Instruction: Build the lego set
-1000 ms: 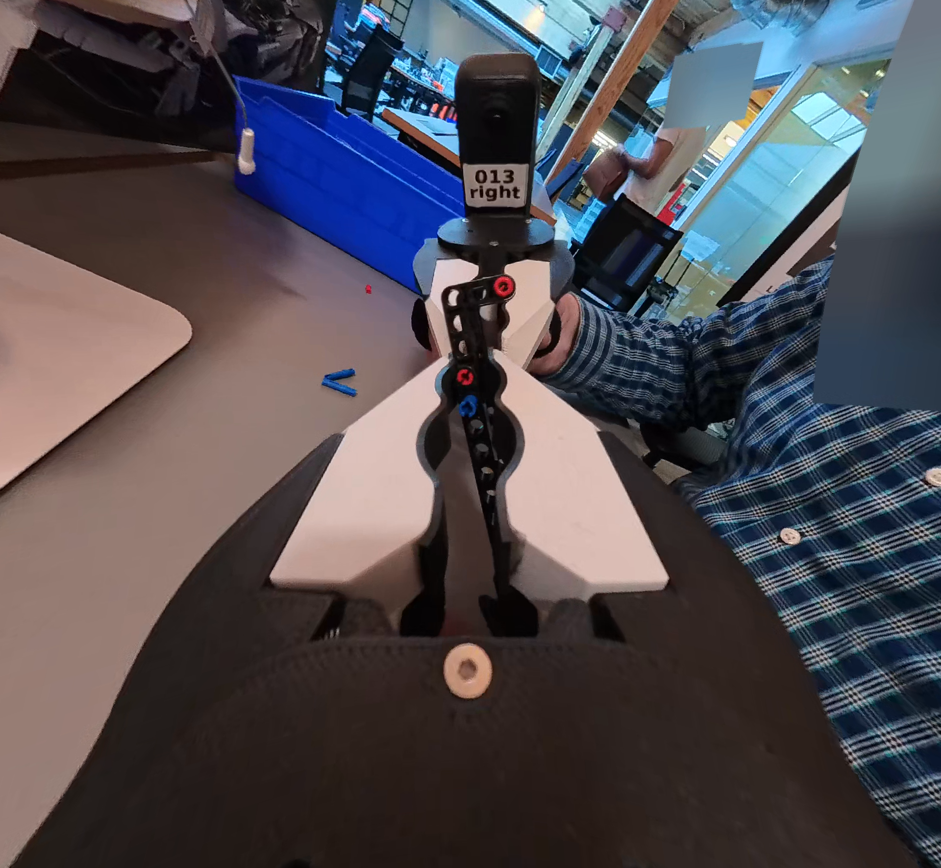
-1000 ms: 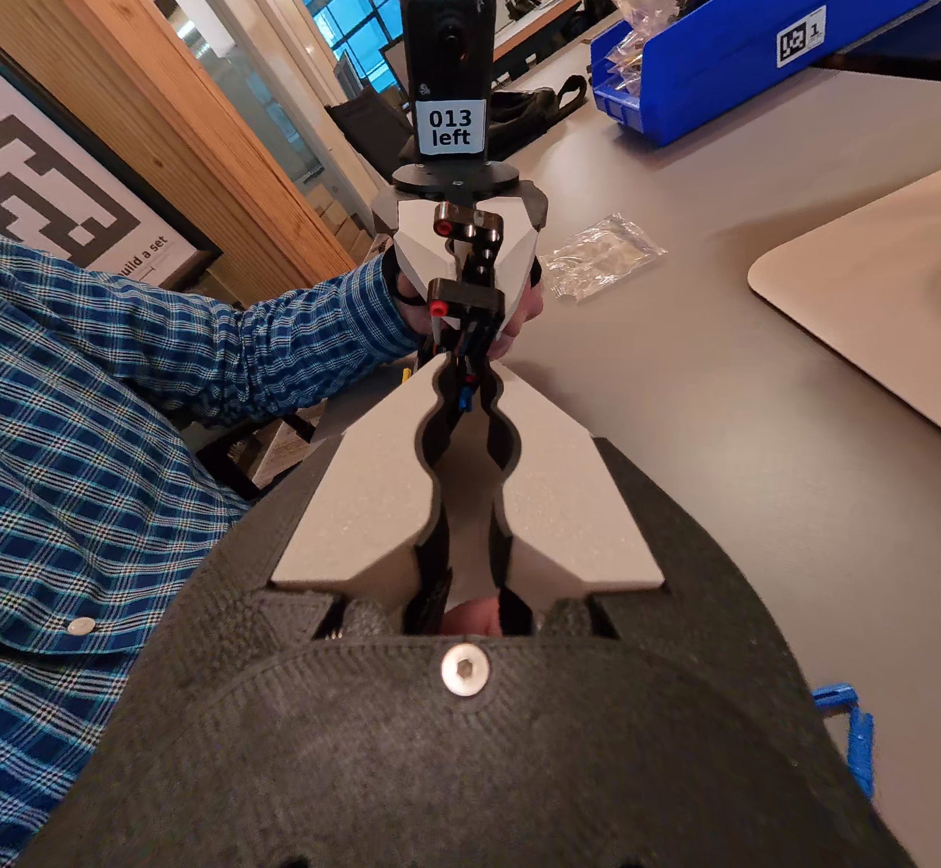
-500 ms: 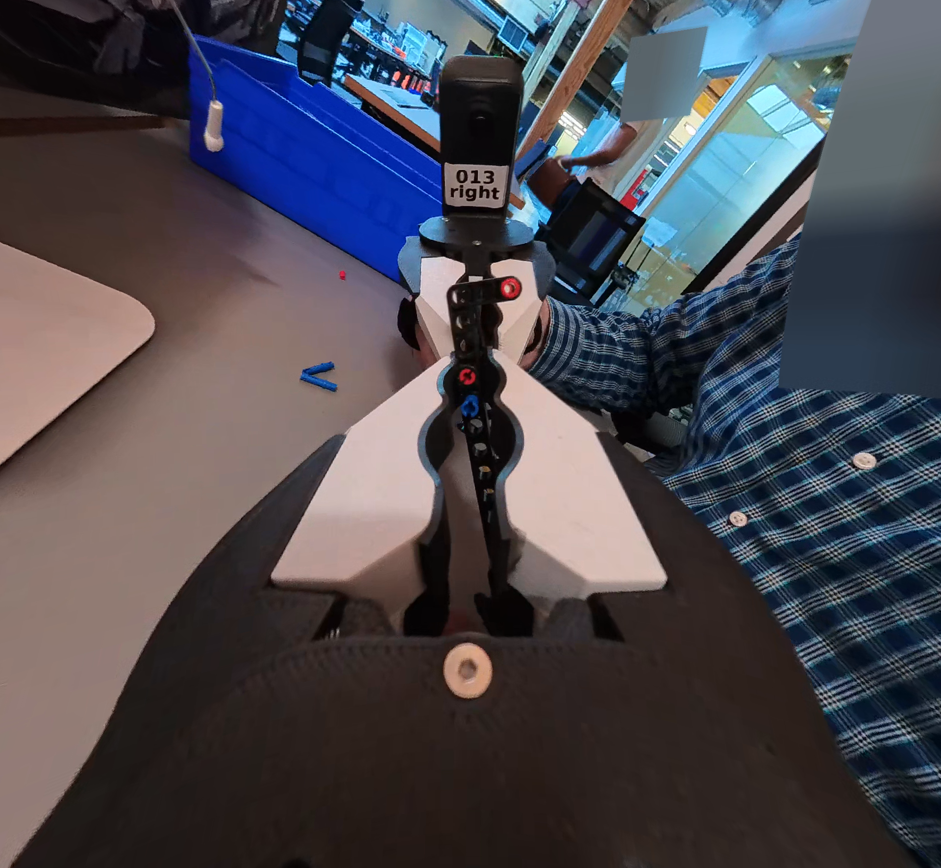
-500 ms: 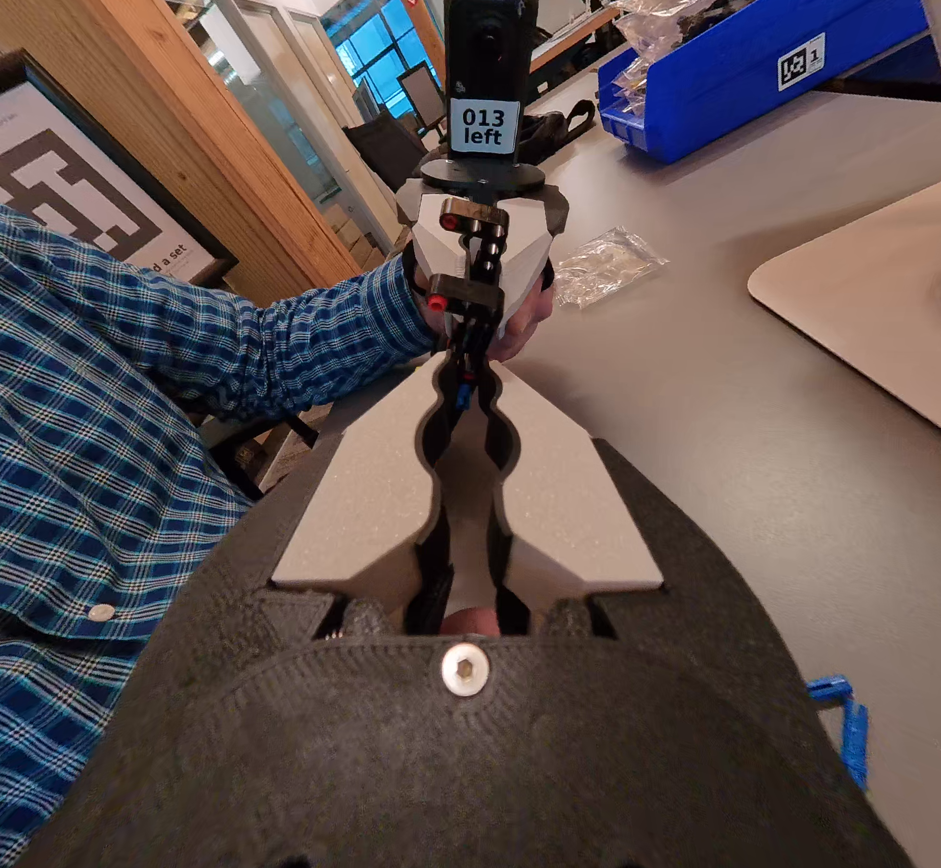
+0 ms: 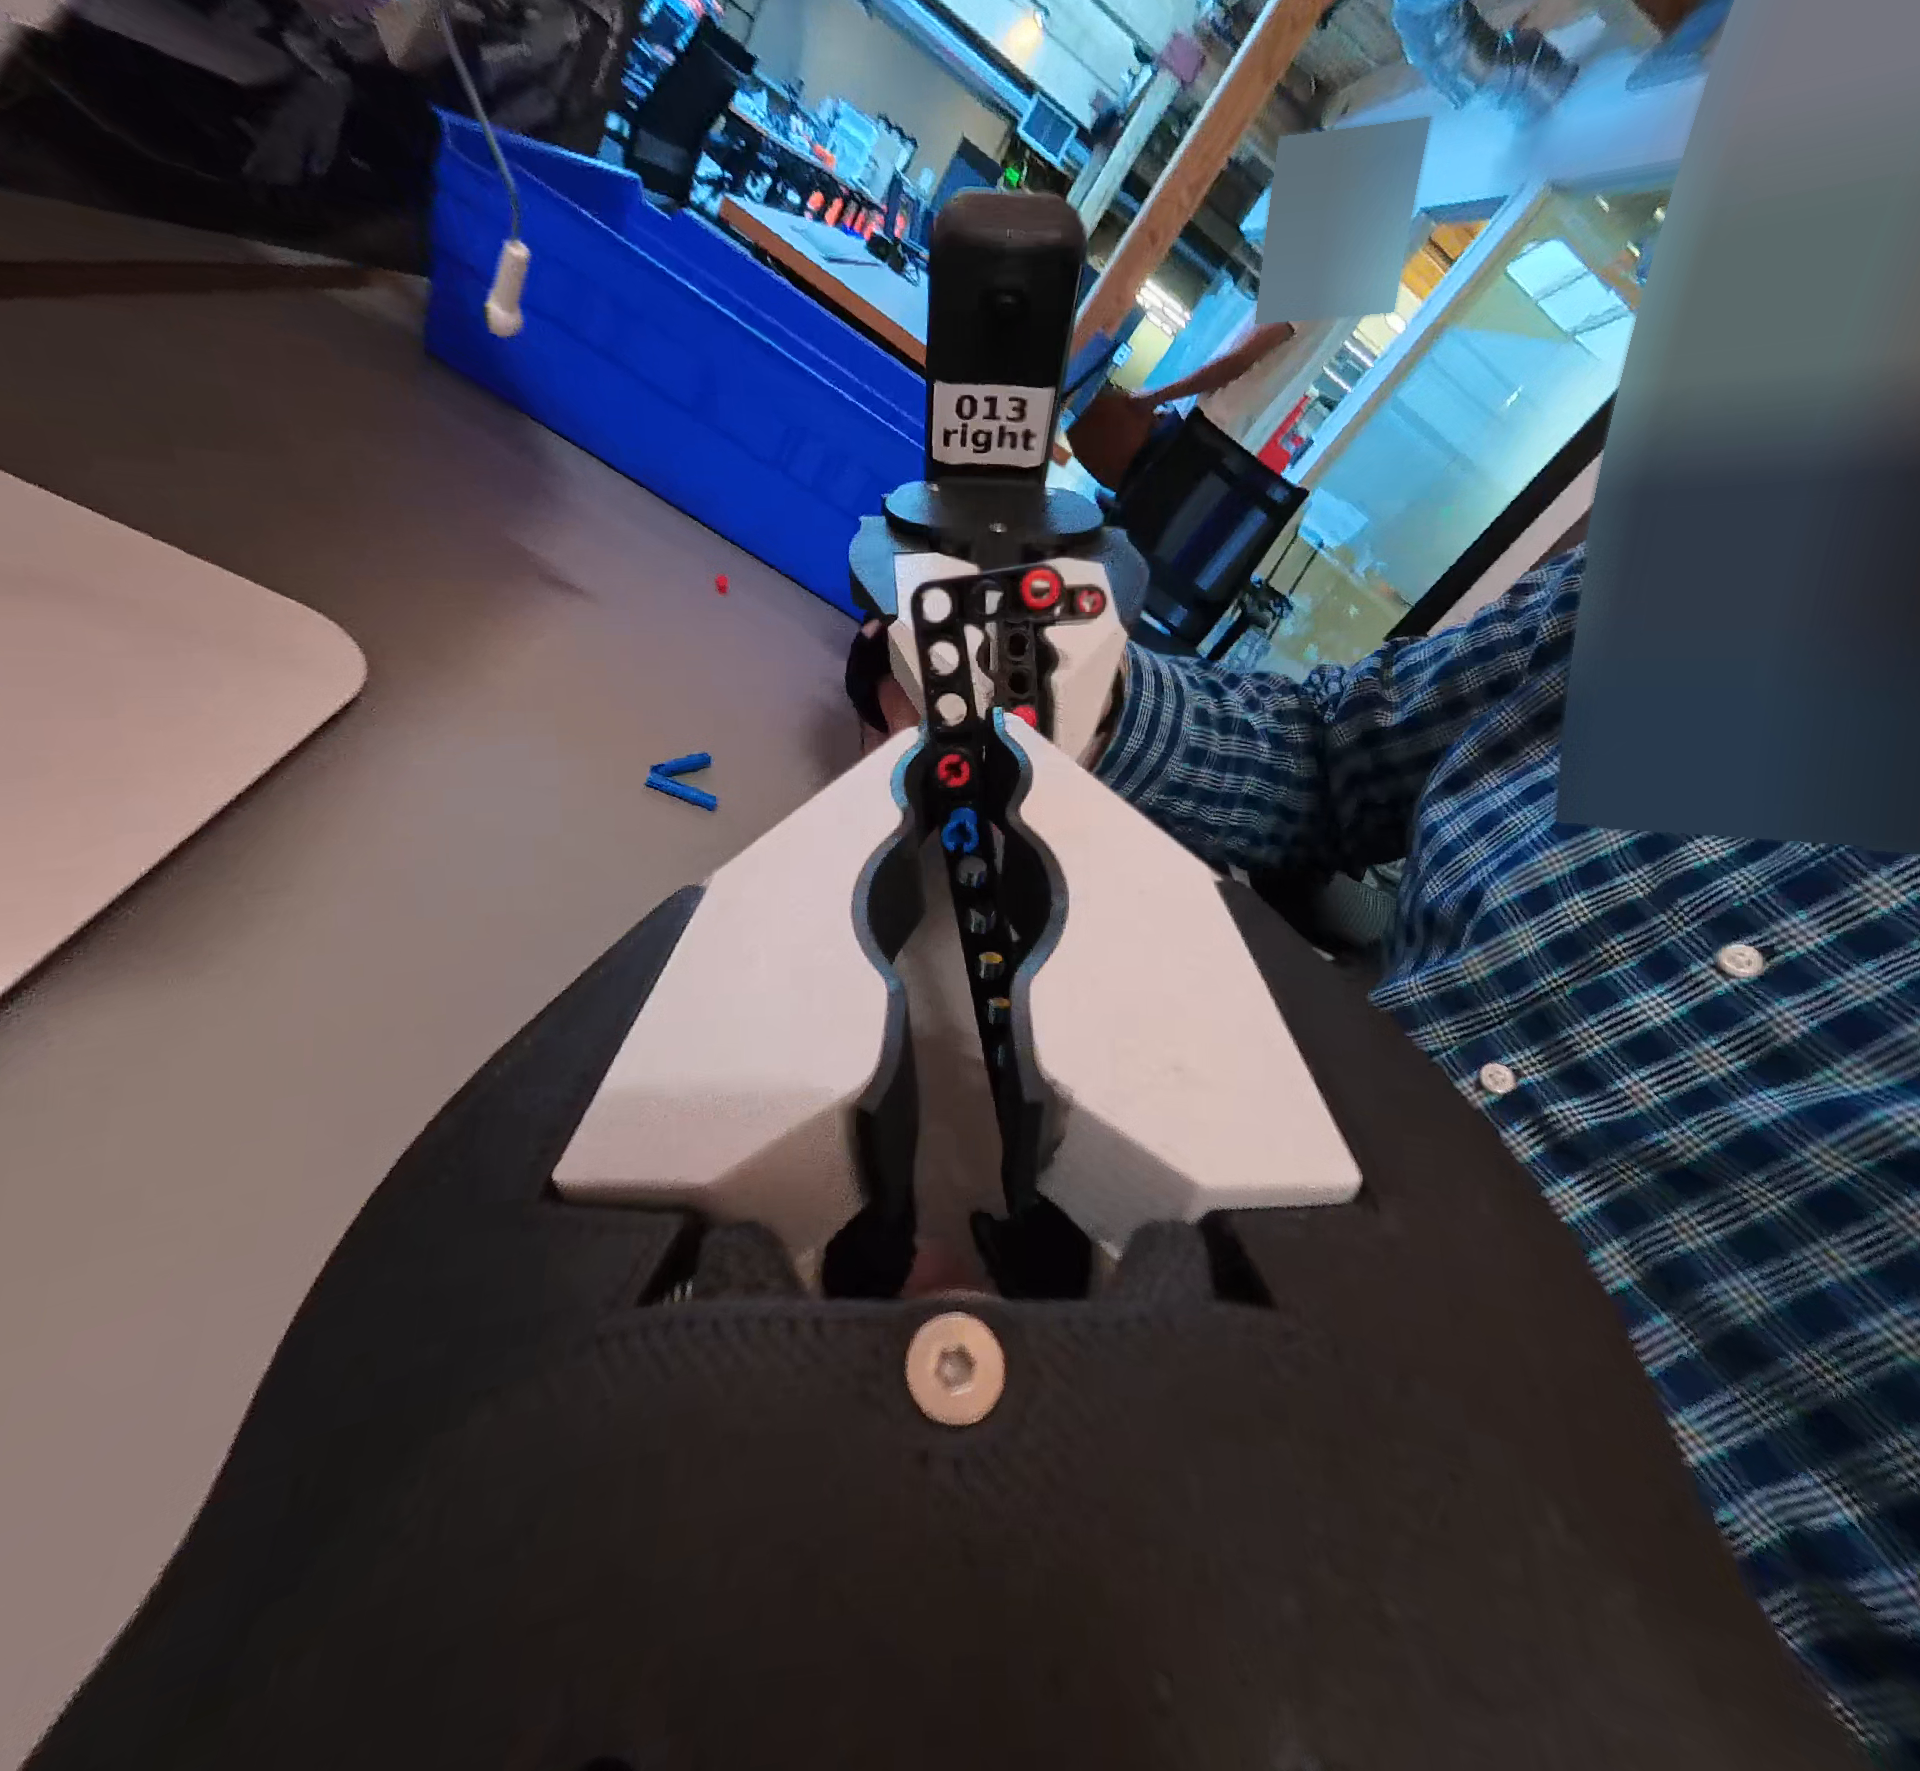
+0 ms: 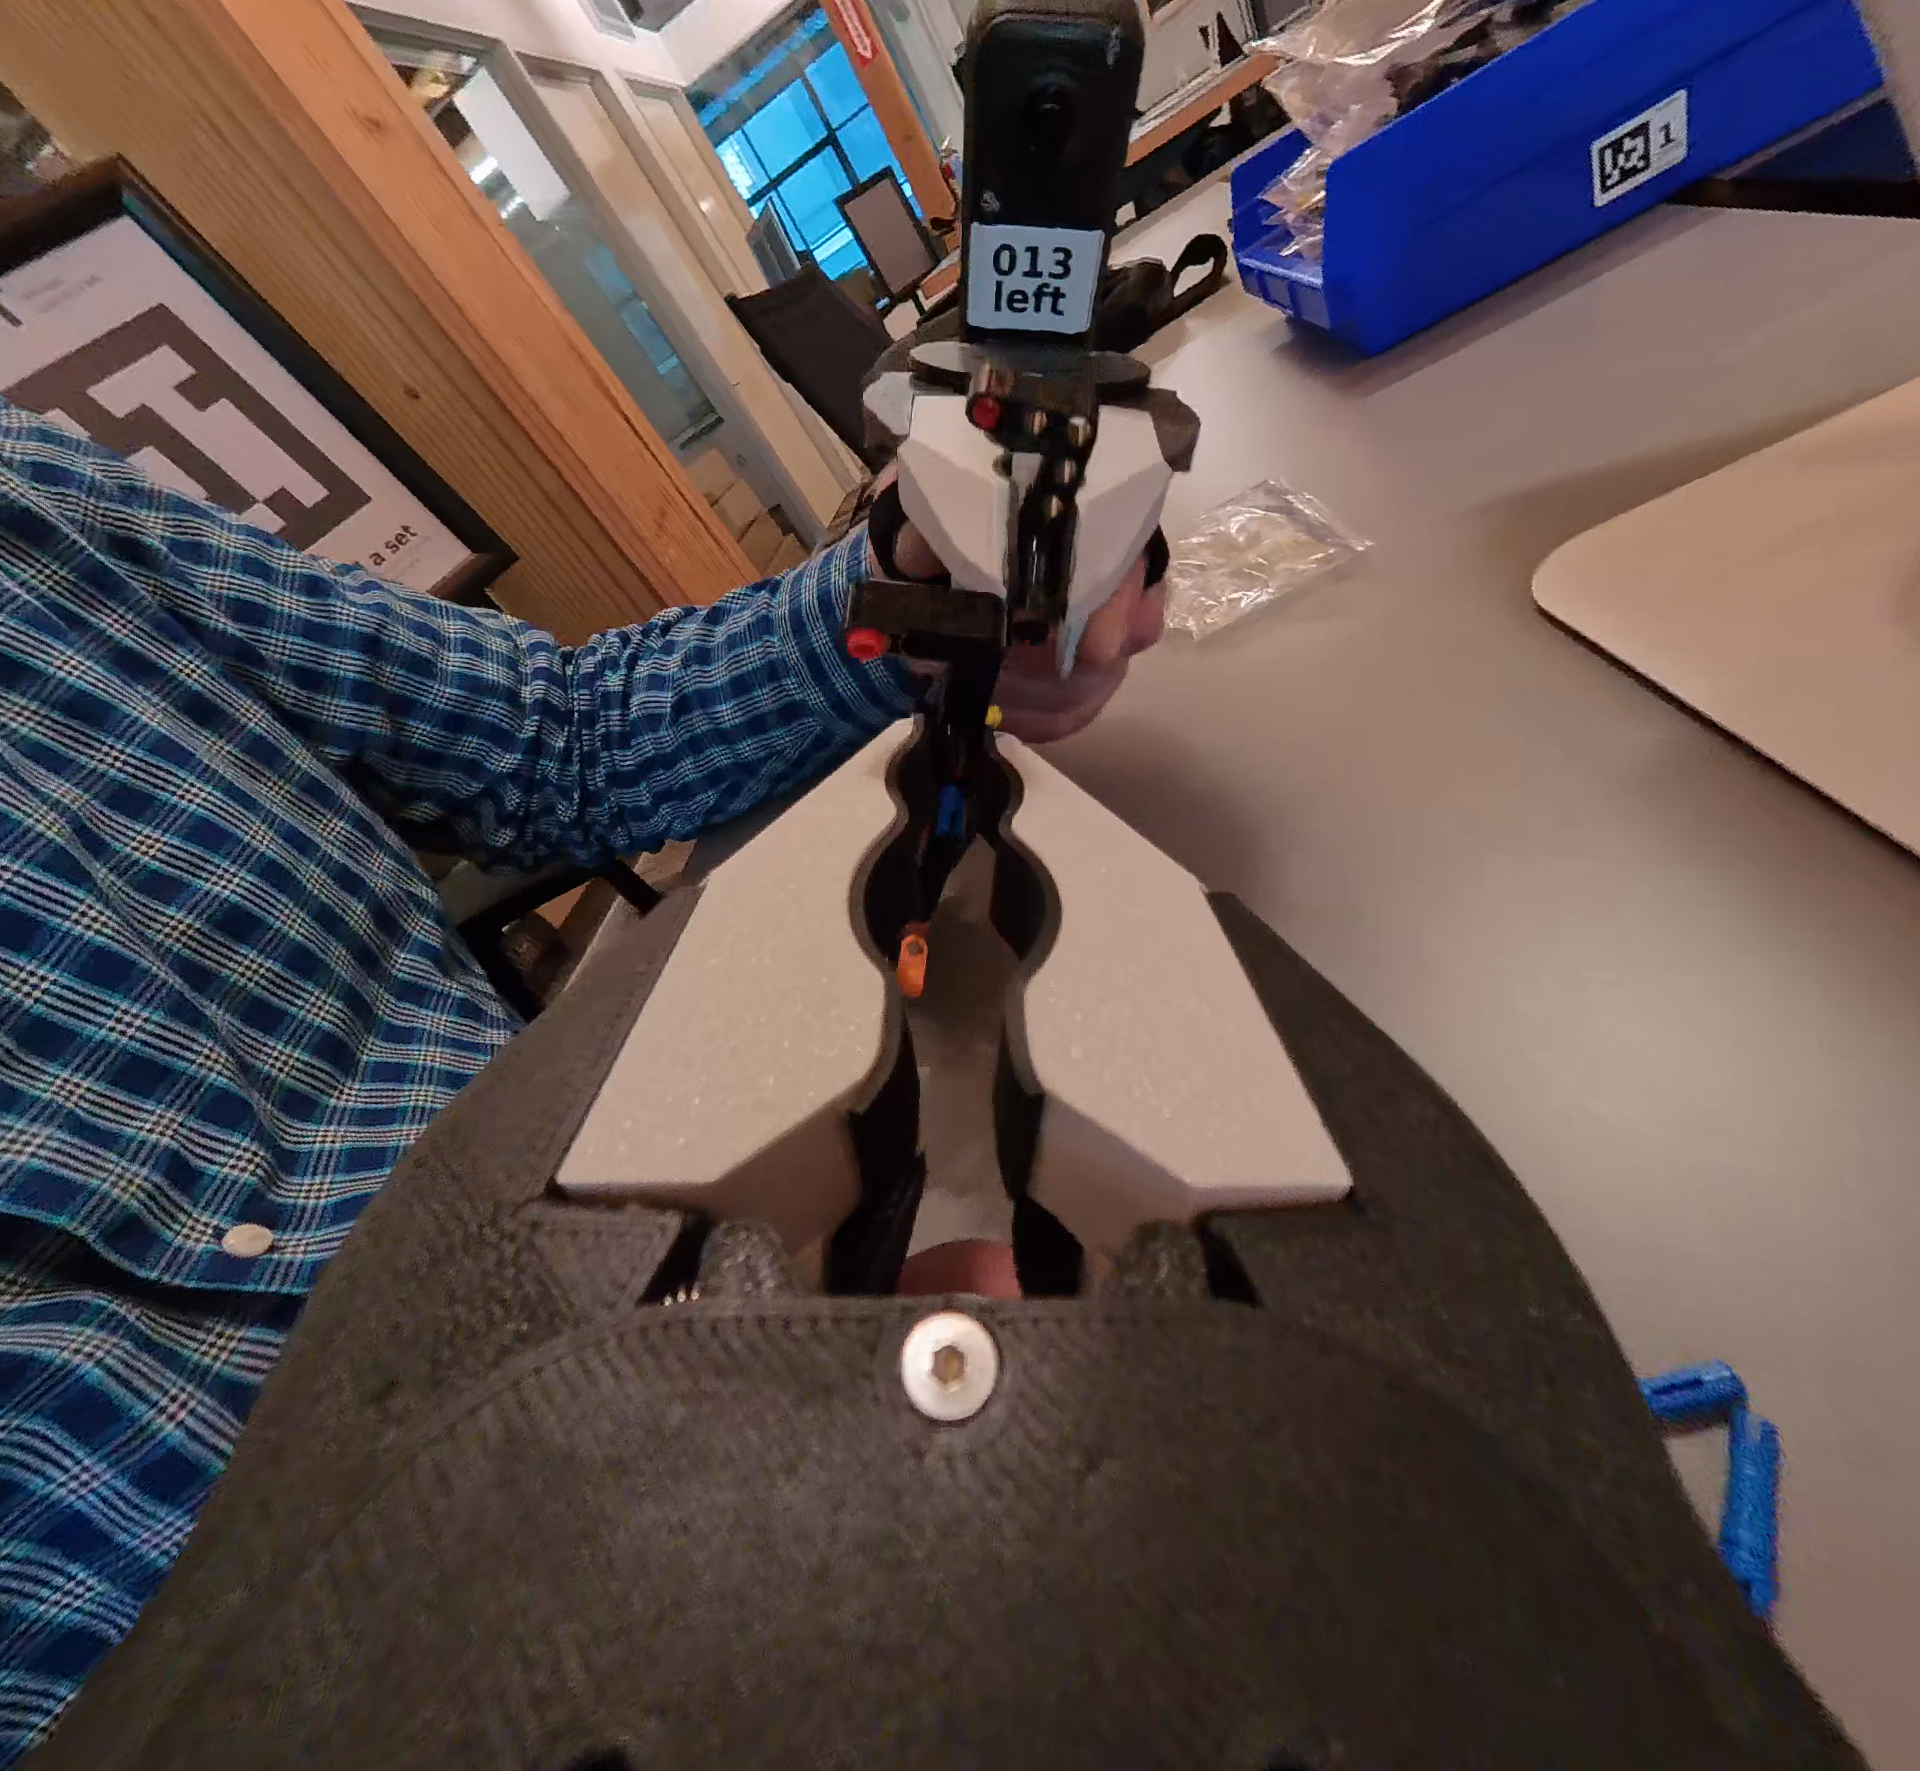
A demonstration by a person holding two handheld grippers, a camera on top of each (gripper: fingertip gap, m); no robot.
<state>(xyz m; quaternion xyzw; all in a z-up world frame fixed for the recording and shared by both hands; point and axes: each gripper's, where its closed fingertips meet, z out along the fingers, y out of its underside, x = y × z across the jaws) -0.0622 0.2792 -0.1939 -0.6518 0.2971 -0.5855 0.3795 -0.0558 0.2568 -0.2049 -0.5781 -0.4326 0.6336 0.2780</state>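
Observation:
A black Lego Technic beam assembly with red and blue pins is held in the air between both grippers, above the grey table. My left gripper is shut on one long black beam that runs back between its white fingers. My right gripper is shut on the other end of the assembly, where a blue pin and an orange pin show in its finger gap. The grippers face each other tip to tip. The right gripper also shows in the left wrist view, and the left in the right wrist view.
A blue bin stands at the back, with bags in it. Two loose blue pins and a tiny red piece lie on the table. A tan board and a clear plastic bag lie nearby. A plaid sleeve is close. Both grippers' tips are close together, under 4 cm apart.
The assembly has turned between the grippers: its L-shaped top beam now faces the left camera more, and the orange pin has come into sight. Both grips have held.

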